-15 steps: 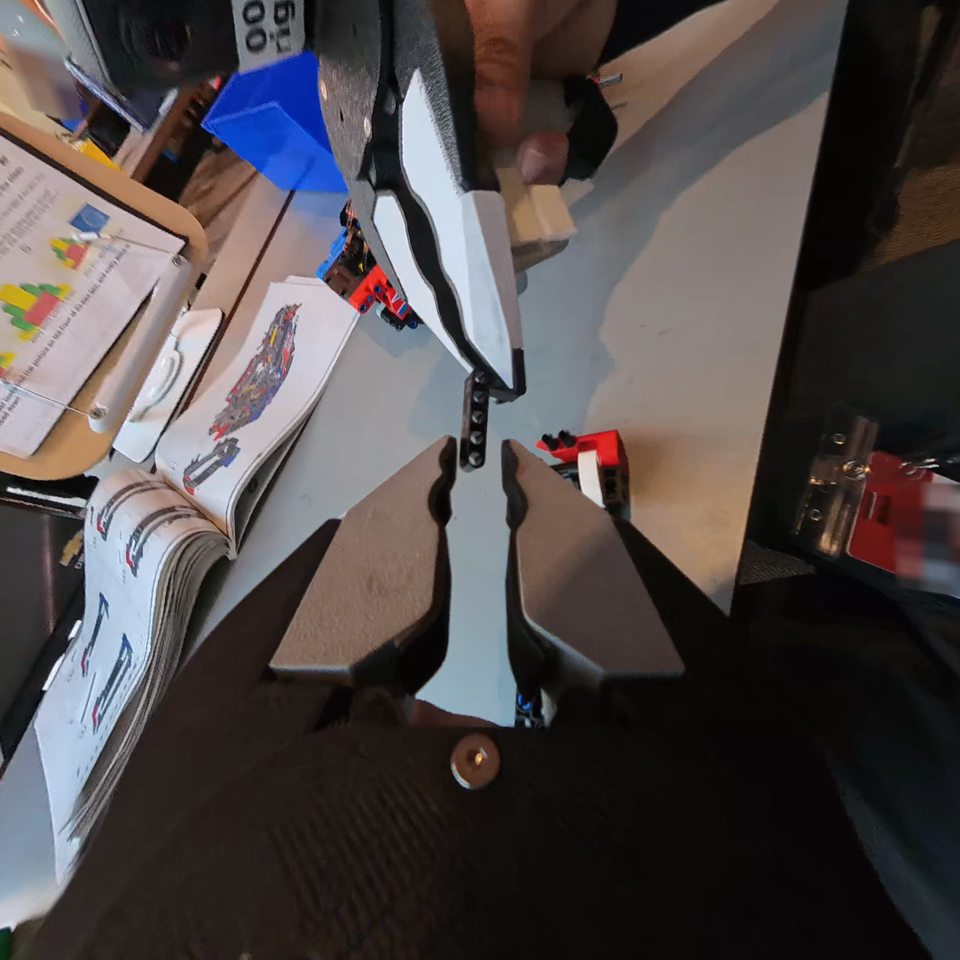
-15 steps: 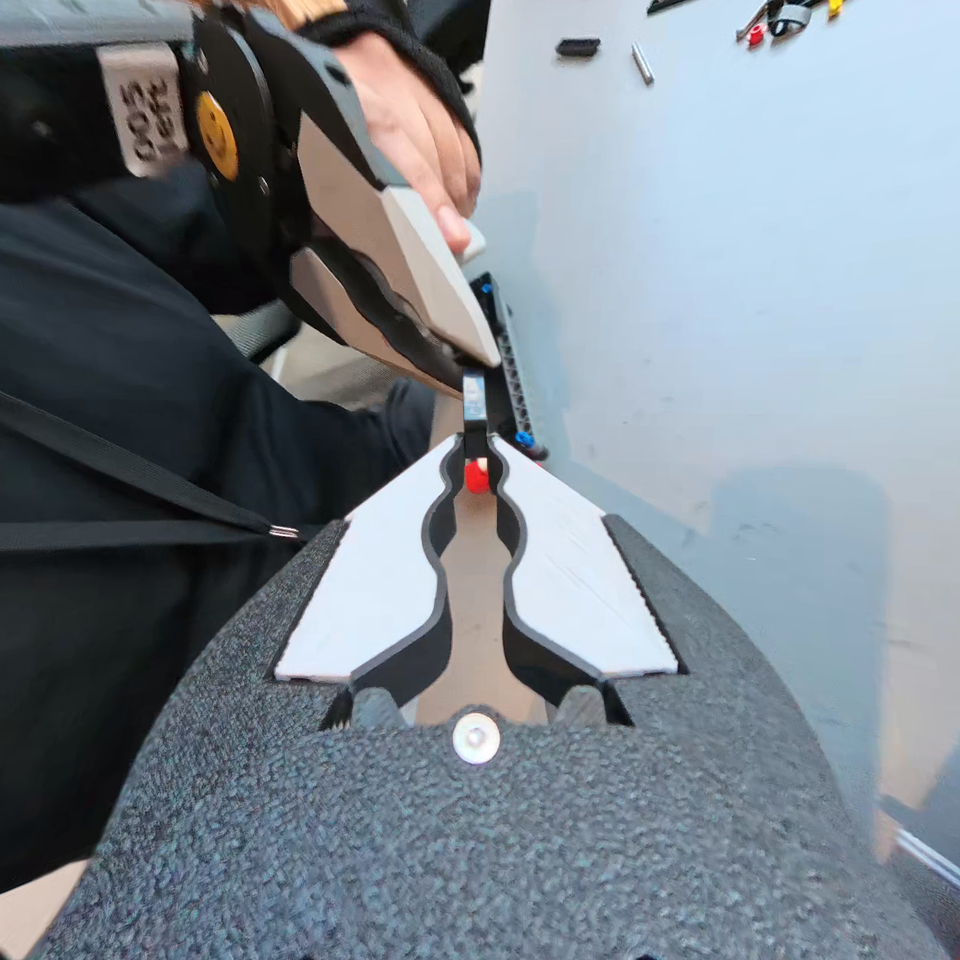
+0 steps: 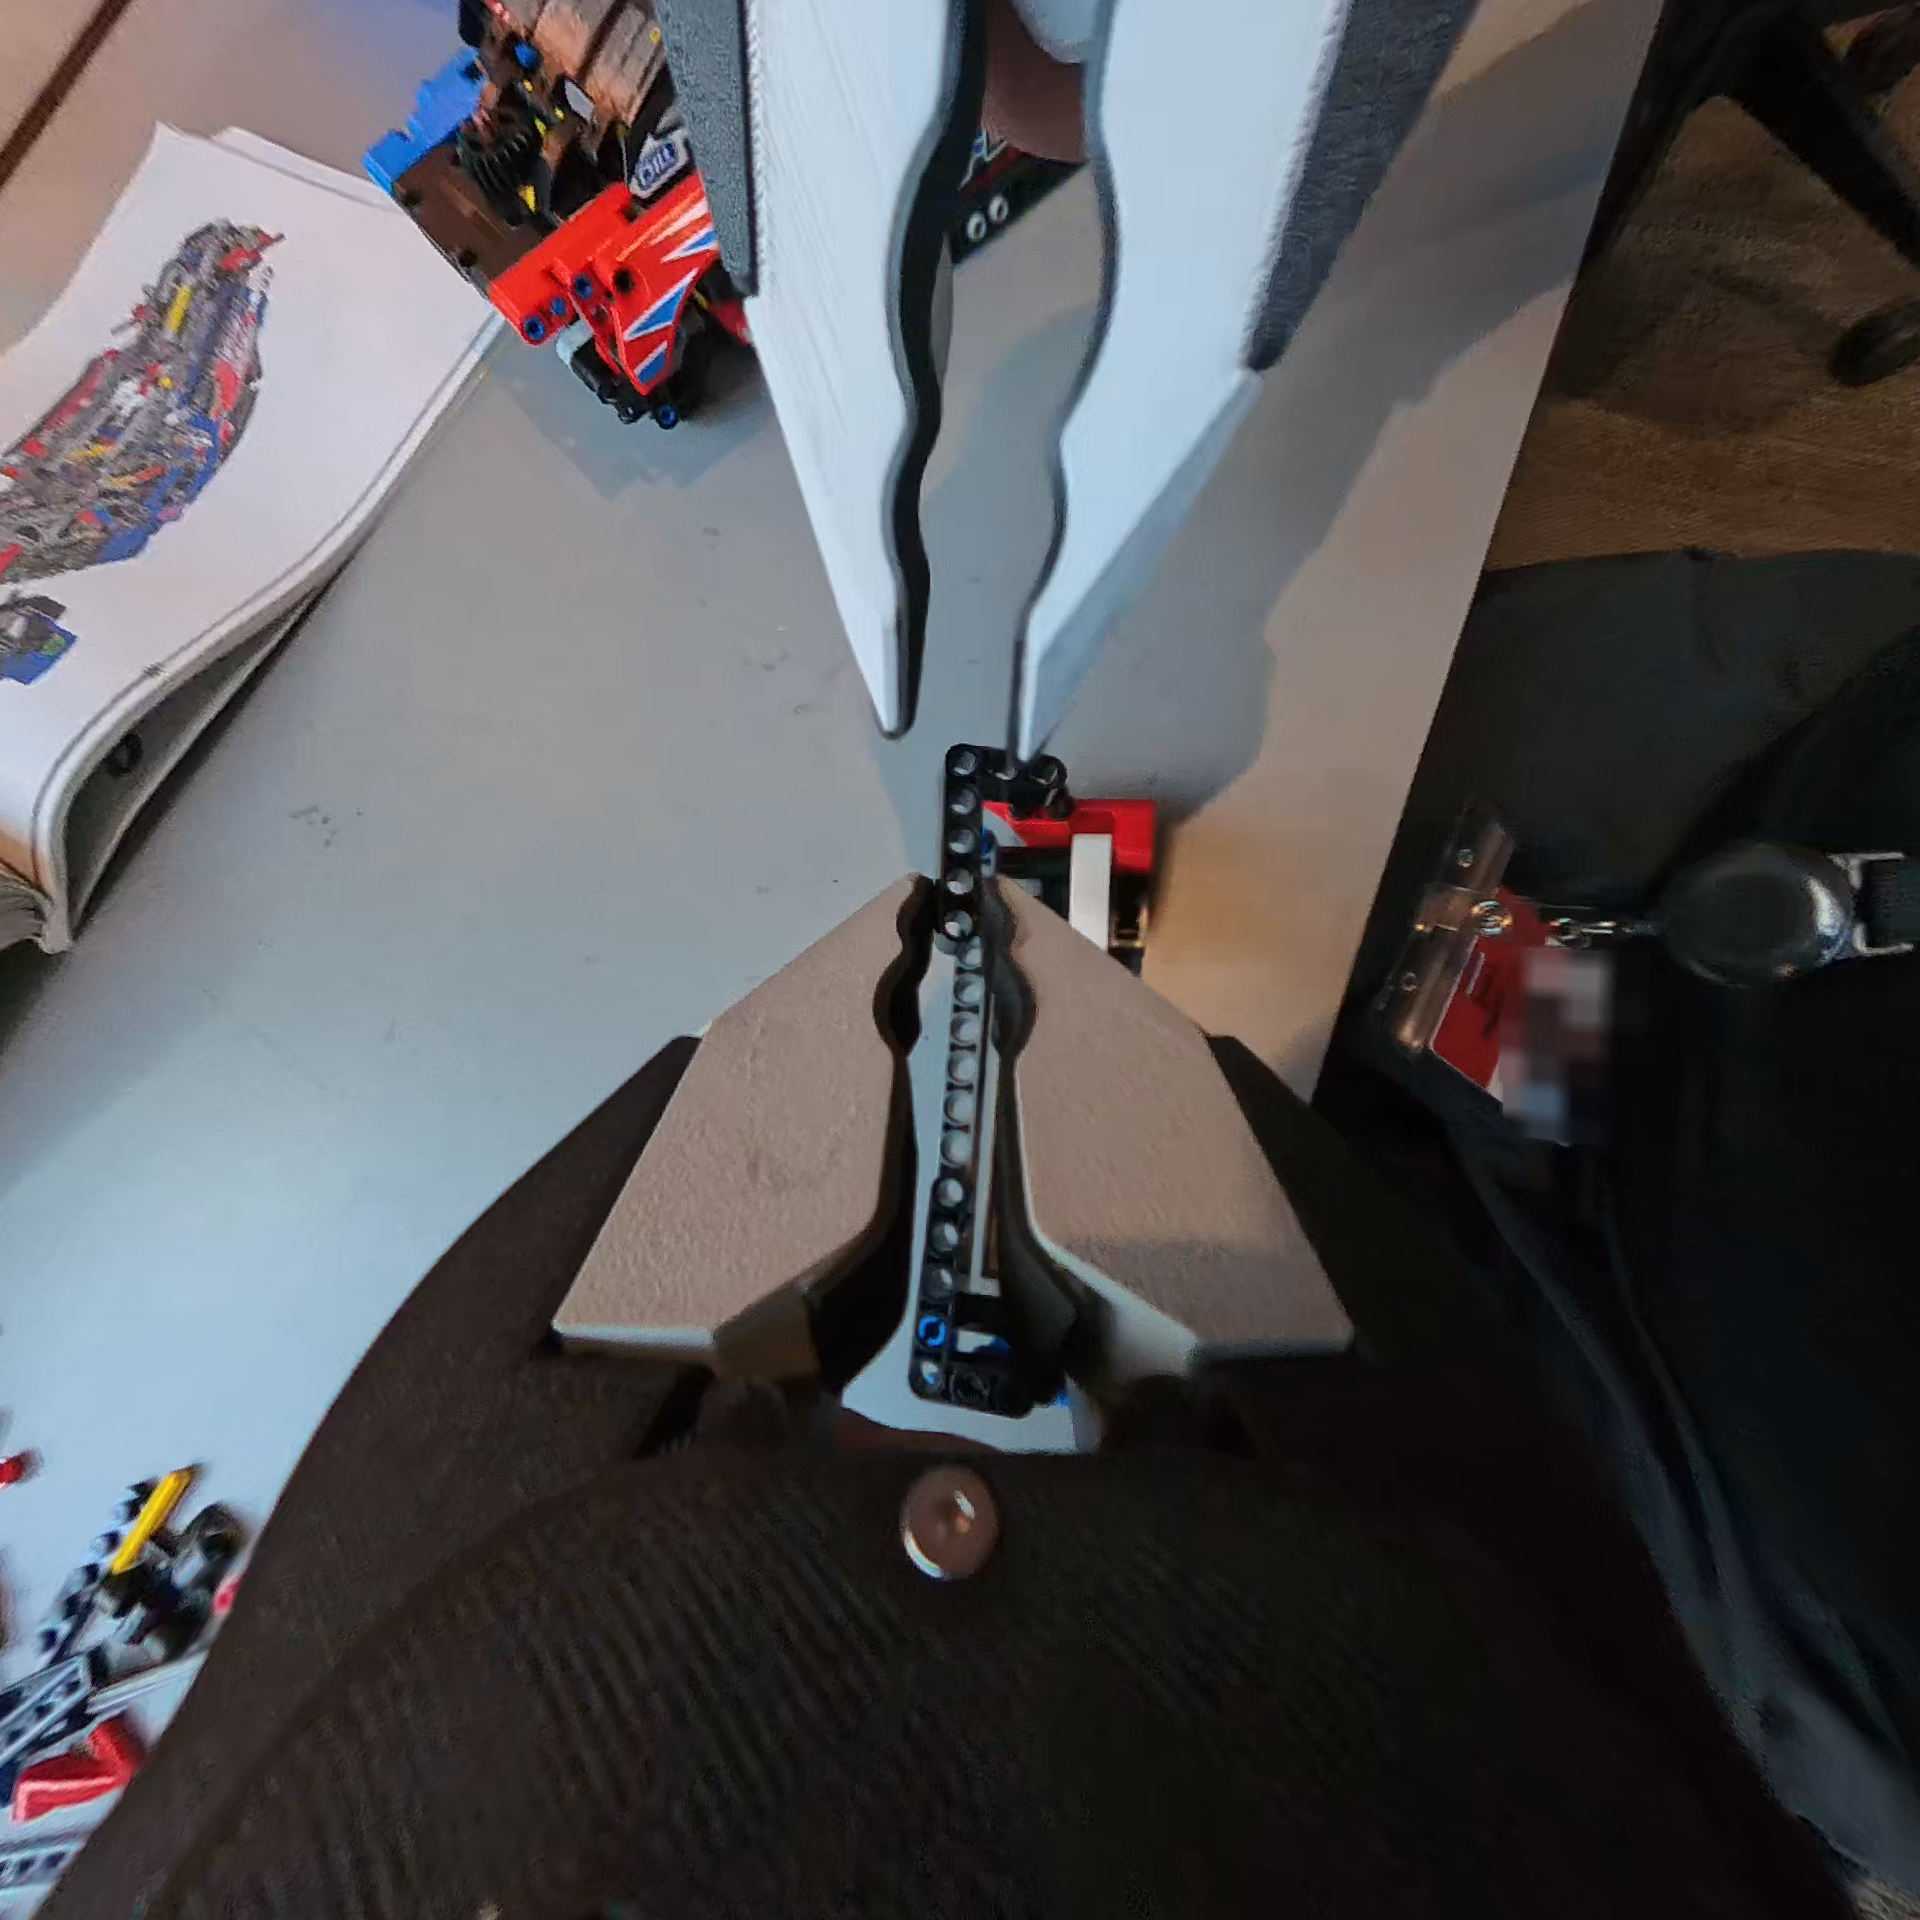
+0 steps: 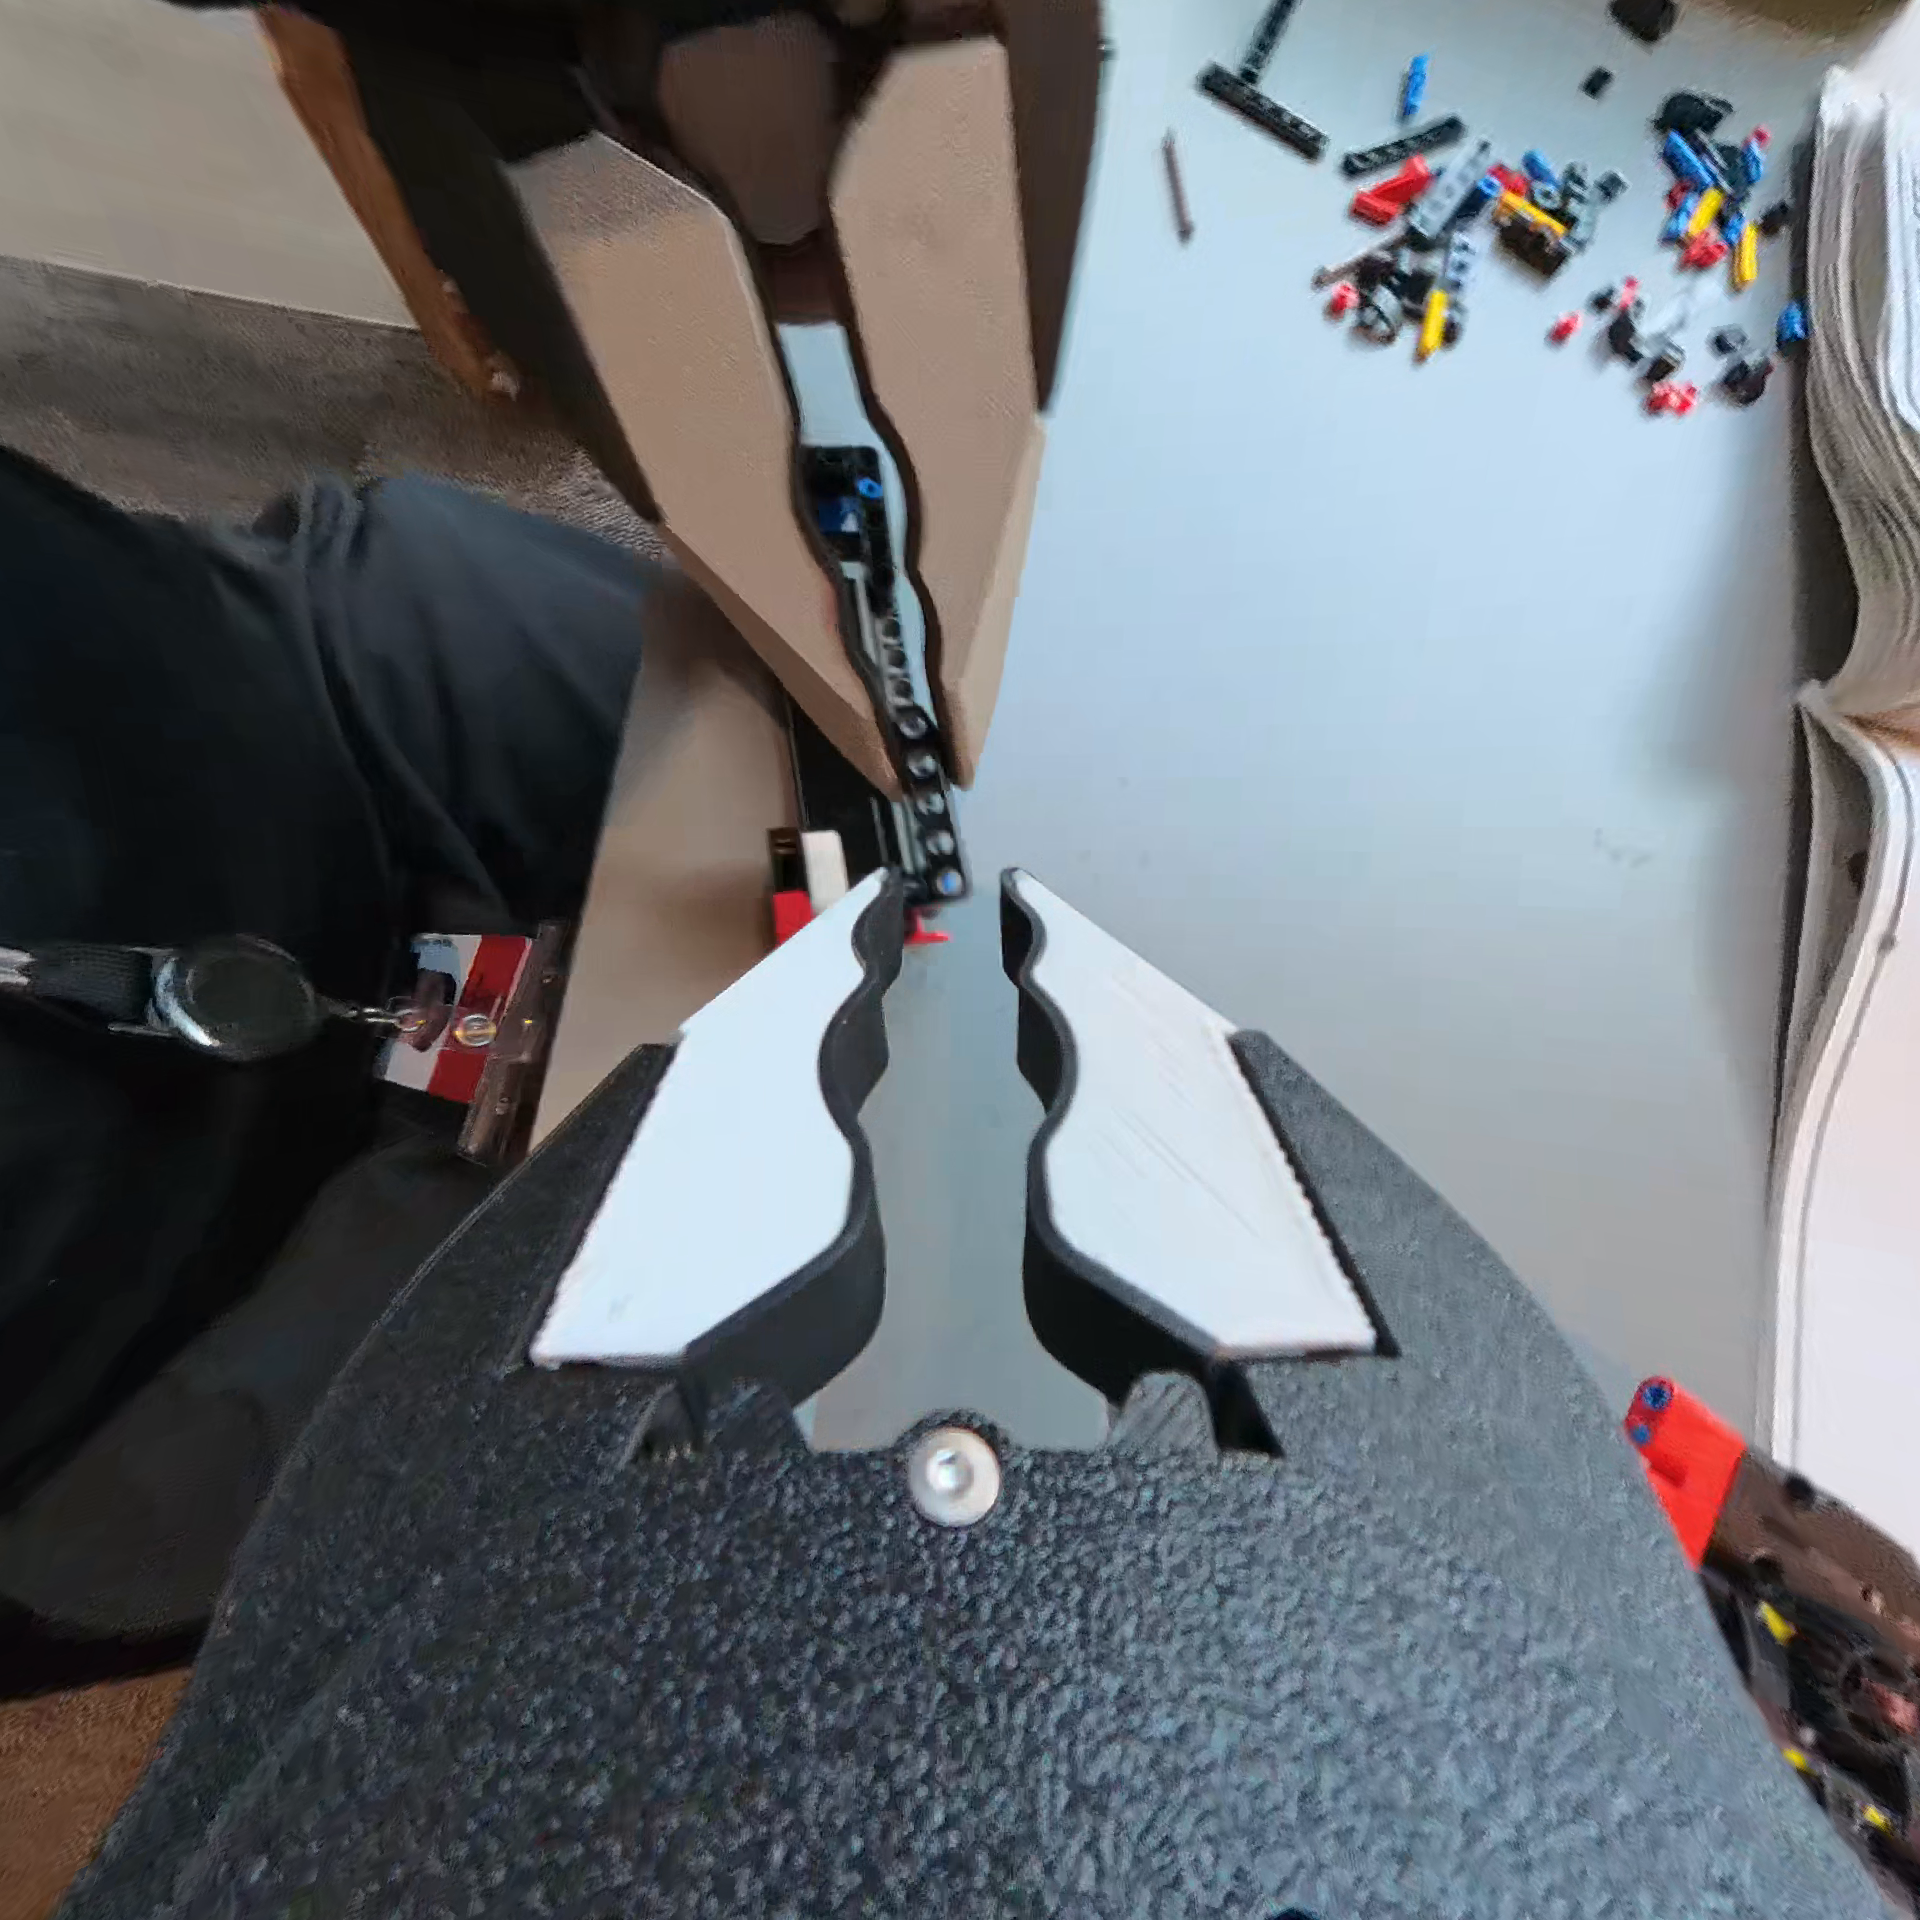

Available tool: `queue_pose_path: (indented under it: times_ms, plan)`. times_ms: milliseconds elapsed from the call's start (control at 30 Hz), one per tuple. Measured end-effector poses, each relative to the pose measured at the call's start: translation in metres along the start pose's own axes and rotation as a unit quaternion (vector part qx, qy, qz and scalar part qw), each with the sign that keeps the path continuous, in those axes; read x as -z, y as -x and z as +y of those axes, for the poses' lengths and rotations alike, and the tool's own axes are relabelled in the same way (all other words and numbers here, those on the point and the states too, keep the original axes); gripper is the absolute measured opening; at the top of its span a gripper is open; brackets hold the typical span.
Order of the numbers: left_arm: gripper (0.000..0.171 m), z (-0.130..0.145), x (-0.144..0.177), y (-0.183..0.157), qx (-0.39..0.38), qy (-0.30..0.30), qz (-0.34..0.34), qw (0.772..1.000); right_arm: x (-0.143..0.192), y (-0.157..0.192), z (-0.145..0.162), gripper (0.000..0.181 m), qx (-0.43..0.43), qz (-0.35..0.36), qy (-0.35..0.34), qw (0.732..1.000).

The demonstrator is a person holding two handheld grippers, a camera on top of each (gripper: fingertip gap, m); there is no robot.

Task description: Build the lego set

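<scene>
Your left gripper (image 3: 961, 914): jaws pinching the long black beam (image 3: 958, 1081), a slim holed strip with blue pins near its base, held above the desk (image 3: 520, 831). Your right gripper (image 4: 945, 883): jaws spread, tips just beside the beam's far end. Risk: an off-centre push could twist the beam loose. Beyond: loose parts (image 4: 1538, 229).

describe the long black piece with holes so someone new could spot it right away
Start at the grey table edge nearest the person, where the left gripper is. The black beam is clamped lengthwise between its tan fingers. Unlike the red block beside it, it is thin with a row of holes.
</scene>
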State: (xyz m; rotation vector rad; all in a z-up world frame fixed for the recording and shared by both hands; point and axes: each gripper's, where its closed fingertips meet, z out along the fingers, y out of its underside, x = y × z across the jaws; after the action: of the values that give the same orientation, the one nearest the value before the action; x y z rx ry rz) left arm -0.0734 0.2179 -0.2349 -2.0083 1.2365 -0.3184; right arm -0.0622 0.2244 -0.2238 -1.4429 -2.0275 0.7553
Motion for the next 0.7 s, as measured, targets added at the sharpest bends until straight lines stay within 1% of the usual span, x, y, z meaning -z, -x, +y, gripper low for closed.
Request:
queue_pose_path:
  times_ms: [33, 100, 200, 333, 467, 567, 600, 633, 667, 700]
  plan:
    - [0.006, 0.0, -0.001, -0.001, 0.007, 0.002, 0.007, 1.0, 0.0, 0.004, -0.004, 0.019, 0.008, -0.008, 0.002, 1.0]
    - [0.006, 0.001, -0.003, -0.001, 0.007, 0.01, 0.011, 1.0, 0.001, 0.001, -0.007, 0.019, 0.016, -0.002, 0.013, 1.0]
    - [0.006, -0.001, -0.003, -0.003, 0.004, 0.012, 0.016, 1.0, -0.002, 0.001, 0.0, 0.015, 0.04, -0.002, 0.06, 0.997]
    - [0.005, -0.005, -0.002, -0.004, 0.004, 0.007, 0.025, 1.0, -0.007, 0.005, 0.002, 0.01, 0.071, -0.005, 0.095, 0.993]
    - [0.005, -0.004, -0.001, -0.005, 0.004, 0.003, 0.032, 0.999, -0.009, 0.005, 0.001, 0.008, 0.085, -0.003, 0.106, 0.991]
    - [0.005, -0.001, -0.001, -0.004, 0.029, -0.001, 0.037, 0.999, -0.012, 0.004, 0.002, 0.008, 0.074, -0.006, 0.105, 0.992]
    - [0.007, 0.002, -0.001, -0.002, 0.04, 0.002, 0.035, 0.999, -0.013, 0.003, 0.004, 0.008, 0.065, -0.008, 0.106, 0.992]
    - [0.021, 0.008, -0.001, -0.001, 0.047, 0.012, 0.034, 0.998, -0.013, 0.002, 0.005, 0.007, 0.057, -0.011, 0.107, 0.992]
    - [0.03, 0.014, -0.001, 0.001, 0.053, 0.023, 0.032, 0.998, -0.013, 0.001, 0.006, 0.008, 0.052, -0.014, 0.106, 0.993]
    - [0.026, 0.02, -0.001, 0.001, 0.056, 0.03, 0.032, 0.997, -0.012, 0.001, 0.006, 0.008, 0.048, -0.02, 0.104, 0.993]
